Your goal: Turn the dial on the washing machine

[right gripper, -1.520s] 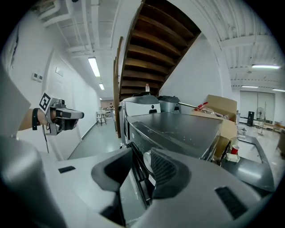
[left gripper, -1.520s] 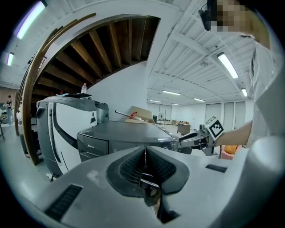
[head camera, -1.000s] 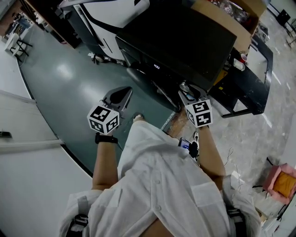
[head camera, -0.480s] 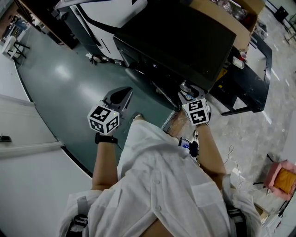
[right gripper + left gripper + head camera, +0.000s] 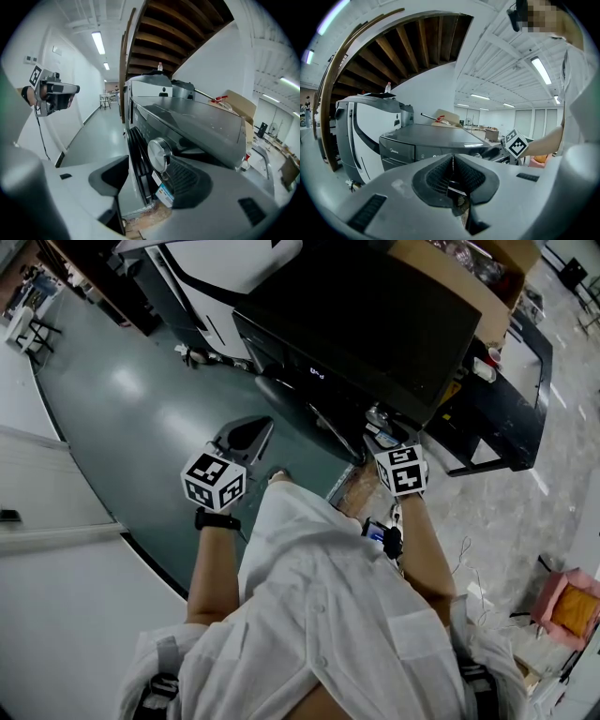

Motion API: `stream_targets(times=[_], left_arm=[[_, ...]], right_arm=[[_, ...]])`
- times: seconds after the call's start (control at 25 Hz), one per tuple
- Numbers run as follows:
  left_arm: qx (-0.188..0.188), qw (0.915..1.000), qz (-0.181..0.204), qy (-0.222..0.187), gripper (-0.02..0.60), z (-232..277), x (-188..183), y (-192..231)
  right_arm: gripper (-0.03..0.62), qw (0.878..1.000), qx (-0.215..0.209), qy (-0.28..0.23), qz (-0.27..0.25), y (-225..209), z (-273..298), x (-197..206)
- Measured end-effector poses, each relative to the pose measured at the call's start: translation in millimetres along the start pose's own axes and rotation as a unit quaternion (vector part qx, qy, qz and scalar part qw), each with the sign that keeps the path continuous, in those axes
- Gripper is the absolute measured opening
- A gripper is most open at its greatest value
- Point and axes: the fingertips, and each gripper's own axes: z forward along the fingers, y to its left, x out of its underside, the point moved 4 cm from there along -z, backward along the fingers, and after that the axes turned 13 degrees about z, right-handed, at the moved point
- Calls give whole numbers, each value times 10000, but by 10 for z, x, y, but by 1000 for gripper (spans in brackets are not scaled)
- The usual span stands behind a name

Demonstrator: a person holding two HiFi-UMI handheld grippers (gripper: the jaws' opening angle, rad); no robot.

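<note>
Dial (image 5: pixel 159 154), round and silvery, sits mid-frame in the right gripper view between the spread jaws of the right gripper (image 5: pixel 145 172). It lies against the right-hand pad or just short of it, hard to say which. The left gripper (image 5: pixel 452 172) is clenched on nothing, at centre left of the head view, apart from the dark washing machine (image 5: pixel 375 315) in the upper middle.

A: Right tool (image 5: pixel 147 176), now against one second back?

B: Its marker cube (image 5: pixel 401 470) tipped slightly at the half-second mark, then levelled again. It now sits a touch nearer, just off the dial (image 5: pixel 159 154).

A: Left tool (image 5: pixel 246 435)?

B: It shifted slightly right and a little farther off. Small drift only.
</note>
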Motion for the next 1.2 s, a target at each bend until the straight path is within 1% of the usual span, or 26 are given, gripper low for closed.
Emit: stream_targets(times=[0.12,0.24,0.36,0.6,0.8,0.88,0.92,0.96,1.04,1.12,1.2], left_arm=[[-10,10000,-3,8,17,-12,8,-11],[-7,10000,-5,10,17,-10,-1,-18],[-4,10000,5,7,17,-18,-11,-20],[-17,10000,-3,22,17,-37,7,-22],[-19,10000,3,8,17,-48,-4,-16],[-19,10000,11,6,17,-45,-21,-12],[-23,10000,13,7,17,-45,-28,-9],[-28,10000,14,8,17,-45,-33,-6],[-31,10000,17,7,17,-44,-36,-4],[-39,10000,22,-7,17,-49,-41,-5],[-63,10000,26,-25,17,-61,-48,-2]], right_arm=[[278,9999,-12,114,113,-10,19,43],[307,9987,-85,395,314,-12,70,155],[321,9975,-174,509,454,10,114,223],[341,9965,-244,580,556,31,160,259],[350,9947,-415,791,518,89,232,336],[345,9939,-538,848,459,131,251,349],[305,9932,-644,883,405,178,259,350],[308,9925,-752,907,340,240,265,343],[307,9918,-962,814,232,379,245,276],[307,9924,-1116,512,85,493,174,109],[307,9939,-1074,147,-195,518,96,-122]])
